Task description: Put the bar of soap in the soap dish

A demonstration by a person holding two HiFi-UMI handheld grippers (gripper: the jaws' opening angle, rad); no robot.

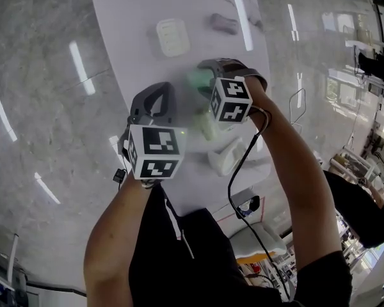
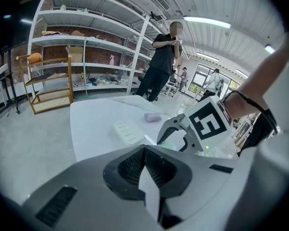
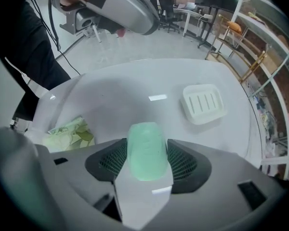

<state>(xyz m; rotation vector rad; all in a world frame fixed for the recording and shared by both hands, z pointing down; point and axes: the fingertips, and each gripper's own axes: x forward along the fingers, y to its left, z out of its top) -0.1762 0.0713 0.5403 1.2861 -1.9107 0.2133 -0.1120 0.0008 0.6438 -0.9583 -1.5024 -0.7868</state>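
Observation:
The pale green bar of soap [image 3: 147,153] lies on the white table [image 3: 135,90], between the jaws of my right gripper [image 3: 147,134], which stand wide and point straight down; I see no squeeze on it. In the head view the soap [image 1: 196,80] is a green blur at the right gripper [image 1: 225,70]. The white ribbed soap dish [image 3: 202,103] sits apart, farther up the table [image 1: 173,37], with nothing in it. My left gripper [image 1: 157,102] hovers to the left, shut and holding nothing [image 2: 145,163].
A green patterned wrapper [image 3: 72,134] lies beside the soap. A purple oblong thing [image 1: 224,23] rests beyond the dish, and a white object [image 1: 227,155] near the table's front edge. A person in black [image 2: 161,61] stands past the table, by metal shelving [image 2: 86,47].

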